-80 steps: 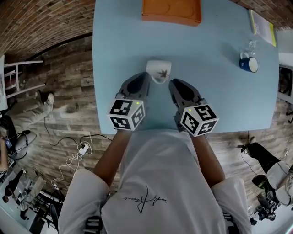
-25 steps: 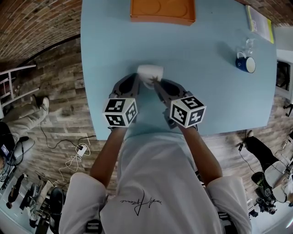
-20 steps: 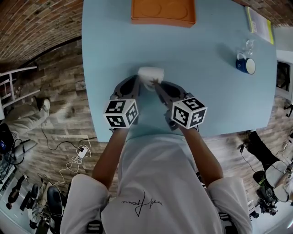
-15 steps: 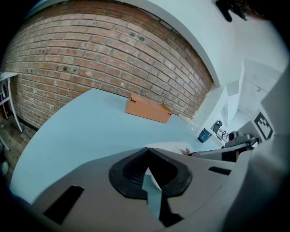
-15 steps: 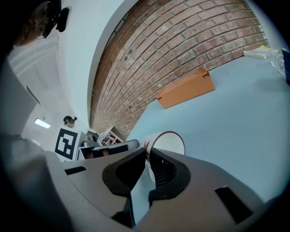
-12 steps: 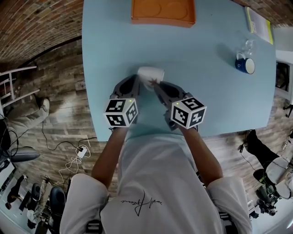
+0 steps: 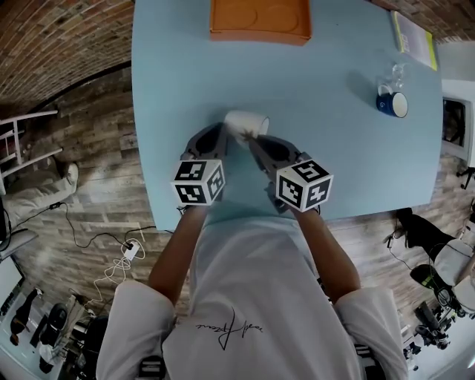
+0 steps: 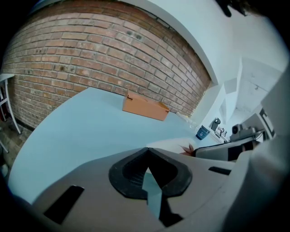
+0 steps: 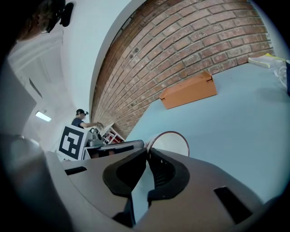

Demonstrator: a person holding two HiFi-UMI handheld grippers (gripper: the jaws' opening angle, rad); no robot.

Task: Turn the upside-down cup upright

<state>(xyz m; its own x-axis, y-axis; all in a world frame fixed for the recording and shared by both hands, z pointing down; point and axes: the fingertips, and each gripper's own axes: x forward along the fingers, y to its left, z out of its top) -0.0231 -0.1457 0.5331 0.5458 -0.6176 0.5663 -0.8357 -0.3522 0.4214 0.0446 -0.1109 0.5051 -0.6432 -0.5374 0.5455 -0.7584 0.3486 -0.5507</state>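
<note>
A white cup (image 7: 245, 122) with a leaf motif lies tipped near the light blue table's (image 7: 334, 163) front edge. In the right gripper view its dark-rimmed mouth (image 9: 168, 141) faces the camera, just beyond the jaws. My right gripper (image 7: 251, 139) is pressed against the cup's near side with its jaws shut (image 9: 146, 153), apparently on the handle, which the fingertips hide. My left gripper (image 7: 221, 132) sits just left of the cup, shut (image 8: 147, 152) with nothing between its jaws. From there the cup (image 8: 174, 145) shows to the right.
An orange box (image 7: 259, 18) stands at the table's far edge. A blue mug (image 7: 389, 103) and a clear glass (image 7: 393, 74) are at the far right, beside a yellow-green booklet (image 7: 412, 41). Brick wall and wooden floor surround the table.
Since 3.2 s ago the right gripper has moved in against the cup, and the cup has tipped from mouth-down onto its side. Over the last second almost nothing has moved.
</note>
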